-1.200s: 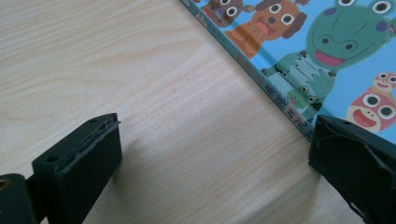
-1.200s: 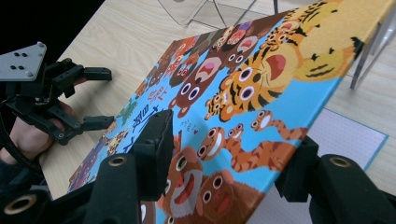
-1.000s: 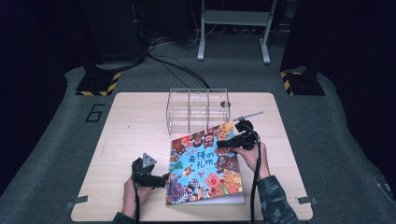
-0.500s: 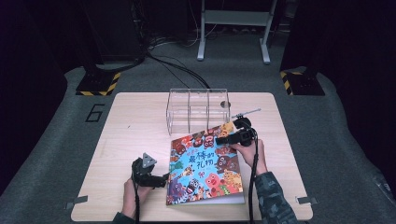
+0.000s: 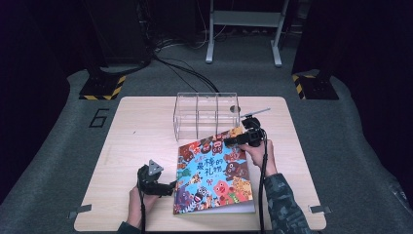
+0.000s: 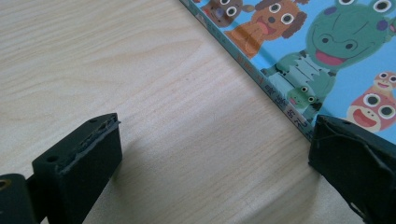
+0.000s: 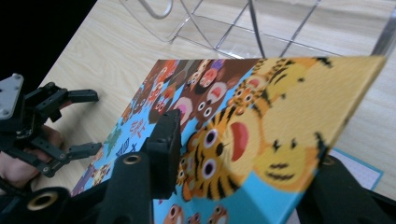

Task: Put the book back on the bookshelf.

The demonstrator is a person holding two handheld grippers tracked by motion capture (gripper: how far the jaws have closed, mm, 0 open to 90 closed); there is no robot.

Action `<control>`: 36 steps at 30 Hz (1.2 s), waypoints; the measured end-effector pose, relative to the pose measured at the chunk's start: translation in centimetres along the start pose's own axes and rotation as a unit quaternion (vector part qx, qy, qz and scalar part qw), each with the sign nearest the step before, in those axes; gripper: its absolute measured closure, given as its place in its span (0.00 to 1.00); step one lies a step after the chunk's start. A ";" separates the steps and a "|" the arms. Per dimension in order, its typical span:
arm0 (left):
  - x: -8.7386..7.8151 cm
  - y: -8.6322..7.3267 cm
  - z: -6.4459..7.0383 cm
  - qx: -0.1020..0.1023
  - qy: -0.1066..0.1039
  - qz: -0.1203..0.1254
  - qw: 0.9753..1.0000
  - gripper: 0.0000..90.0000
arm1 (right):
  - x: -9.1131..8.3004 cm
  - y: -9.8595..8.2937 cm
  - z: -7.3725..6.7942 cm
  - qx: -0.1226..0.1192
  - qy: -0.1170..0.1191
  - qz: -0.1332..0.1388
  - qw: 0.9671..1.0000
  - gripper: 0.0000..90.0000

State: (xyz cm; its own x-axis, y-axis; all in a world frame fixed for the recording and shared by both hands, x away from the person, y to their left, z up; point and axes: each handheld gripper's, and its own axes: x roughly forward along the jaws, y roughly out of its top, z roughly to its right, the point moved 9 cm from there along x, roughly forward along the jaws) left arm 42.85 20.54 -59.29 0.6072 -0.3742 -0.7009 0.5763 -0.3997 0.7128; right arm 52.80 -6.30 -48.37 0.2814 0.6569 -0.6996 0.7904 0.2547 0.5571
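A colourful picture book (image 5: 214, 175) full of cartoon animals lies on the wooden table (image 5: 136, 141). My right gripper (image 5: 233, 142) is shut on the far right corner of its cover (image 7: 280, 116), which is raised and tilted off the page (image 7: 362, 170) beneath. One jaw lies on top of the tiger picture, the other under the cover. My left gripper (image 5: 168, 187) rests on the table at the book's near left. It is open and holds nothing, with the spine (image 6: 261, 79) just inside its right jaw. The right gripper view shows the left gripper (image 7: 74, 123) with its fingers spread.
A clear acrylic divided box (image 5: 207, 114) stands just beyond the book, close to the raised cover, and shows as clear walls (image 7: 233, 28) in the right gripper view. Black cables and stand legs (image 5: 243, 29) are on the dark floor behind the table.
My right gripper has moved slightly left and away, bringing the cover corner with it. The left gripper has stayed put and open.
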 end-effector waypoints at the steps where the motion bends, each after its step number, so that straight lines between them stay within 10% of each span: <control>1: 0.0 0.0 0.0 0.000 0.000 0.000 1.000 0.03 | 0.0 0.2 0.1 0.002 -0.002 0.004 1.000 0.62; 11: 0.0 0.0 0.0 0.000 0.000 0.000 1.000 0.03 | 0.6 0.6 0.2 -0.001 0.002 -0.020 1.000 0.50; 36: 0.1 0.1 0.1 -0.002 -0.001 0.004 1.000 0.03 | -0.1 2.9 -0.6 -0.008 -0.006 -0.018 1.000 0.68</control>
State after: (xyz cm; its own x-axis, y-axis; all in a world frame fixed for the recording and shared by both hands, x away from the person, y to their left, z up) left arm 42.85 20.41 -59.30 0.6097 -0.3795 -0.6959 0.5743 -0.3935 0.7178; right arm 54.75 -5.19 -46.47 0.2603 0.6384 -0.7243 0.7913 0.2887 0.5389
